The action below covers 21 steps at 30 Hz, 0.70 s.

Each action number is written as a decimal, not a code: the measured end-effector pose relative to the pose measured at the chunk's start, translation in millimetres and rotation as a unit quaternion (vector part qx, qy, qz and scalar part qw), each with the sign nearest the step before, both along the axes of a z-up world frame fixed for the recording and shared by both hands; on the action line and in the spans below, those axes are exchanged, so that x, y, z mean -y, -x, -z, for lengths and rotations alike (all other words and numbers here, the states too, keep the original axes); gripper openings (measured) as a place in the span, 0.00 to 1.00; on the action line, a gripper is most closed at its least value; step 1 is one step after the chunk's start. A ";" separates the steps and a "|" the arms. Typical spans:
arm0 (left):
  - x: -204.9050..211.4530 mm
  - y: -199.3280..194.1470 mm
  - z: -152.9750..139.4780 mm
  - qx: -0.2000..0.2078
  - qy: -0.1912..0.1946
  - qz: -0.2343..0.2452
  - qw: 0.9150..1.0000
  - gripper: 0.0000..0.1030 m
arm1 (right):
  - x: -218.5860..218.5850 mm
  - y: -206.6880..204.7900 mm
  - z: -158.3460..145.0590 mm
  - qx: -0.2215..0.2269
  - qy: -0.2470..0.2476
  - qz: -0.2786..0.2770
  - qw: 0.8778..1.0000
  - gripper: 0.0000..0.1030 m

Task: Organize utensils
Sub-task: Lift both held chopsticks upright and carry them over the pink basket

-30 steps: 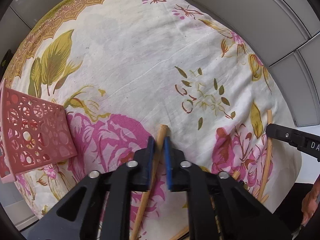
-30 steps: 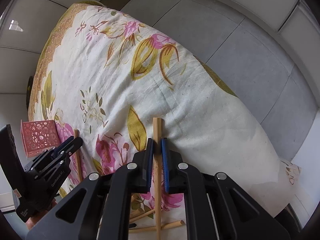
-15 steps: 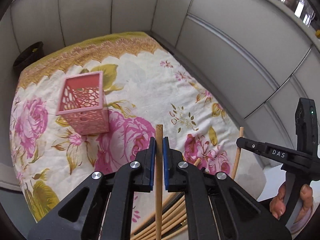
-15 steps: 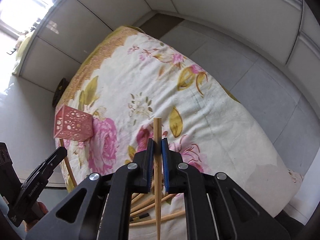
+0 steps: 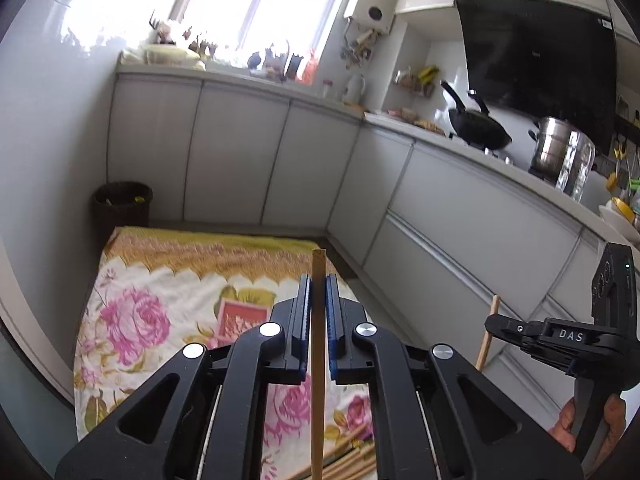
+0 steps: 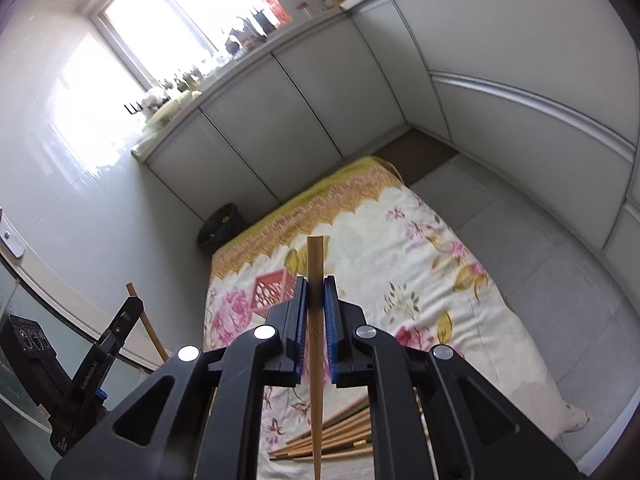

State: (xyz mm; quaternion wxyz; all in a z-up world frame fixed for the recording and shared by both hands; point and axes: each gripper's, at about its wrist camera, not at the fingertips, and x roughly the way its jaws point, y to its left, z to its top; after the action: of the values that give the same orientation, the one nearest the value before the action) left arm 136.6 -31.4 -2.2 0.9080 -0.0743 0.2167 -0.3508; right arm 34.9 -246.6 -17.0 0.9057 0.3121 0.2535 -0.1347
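I am holding two claws up above a floral cloth [image 5: 132, 312] that is lying spread on the kitchen floor. My left claw [image 5: 317, 312] is pinching a single wooden chopstick [image 5: 318, 360] between its blue pads; the stick is running straight up through the grip, its blunt end poking out past the fingertips. My right claw [image 6: 316, 312] is pinching a second chopstick [image 6: 314, 340] the same way, pads pressed against its sides, the thick end showing beyond the tips and the thin end trailing back toward the camera.

In the left wrist view, the right claw [image 5: 496, 326] is showing at the right edge with its stick standing up from it and a hand [image 5: 588, 424] wrapping the grip below. In the right wrist view, the left claw [image 6: 134, 306] is appearing at the lower left, carrying its stick at a slant.

A pink perforated holder [image 6: 272, 292] is standing on the cloth, just beyond both claws and partly hidden behind them. More chopsticks [image 6: 336, 436] are lying in a loose pile on the near end of the cloth, below the claws.

White cabinets [image 5: 240, 160] are lining two sides of the room, and a dark woven bin [image 5: 122, 204] is sitting in the corner beside the far end of the cloth.
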 end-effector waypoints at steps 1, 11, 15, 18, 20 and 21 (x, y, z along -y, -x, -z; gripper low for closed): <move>-2.0 -2.4 -7.7 0.014 0.012 -0.014 1.000 0.06 | -1.2 -3.1 -10.4 0.012 0.013 0.000 1.000 0.08; 23.5 -61.9 -28.1 0.124 0.047 -0.116 0.984 0.06 | 2.8 -66.8 -57.4 0.101 0.097 -0.015 0.990 0.08; 34.5 -94.9 -17.5 0.134 0.059 -0.130 0.981 0.06 | 8.3 -104.3 -59.0 0.127 0.115 -0.023 0.985 0.08; 41.4 -112.4 -6.7 0.145 0.058 -0.141 0.978 0.06 | 10.6 -133.3 -51.8 0.140 0.120 -0.033 0.982 0.08; 45.4 -121.1 1.5 0.155 0.053 -0.145 0.976 0.06 | 11.1 -148.8 -44.5 0.148 0.124 -0.039 0.980 0.08; 47.0 -125.4 6.6 0.154 0.052 -0.146 0.976 0.06 | 10.7 -155.7 -40.6 0.151 0.127 -0.042 0.979 0.08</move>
State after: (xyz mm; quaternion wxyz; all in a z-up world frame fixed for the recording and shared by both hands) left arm 262.1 -78.4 -8.8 0.9668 -0.0972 0.0425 -0.2324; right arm 190.6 -257.3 23.7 0.9706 0.2005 0.1075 -0.0787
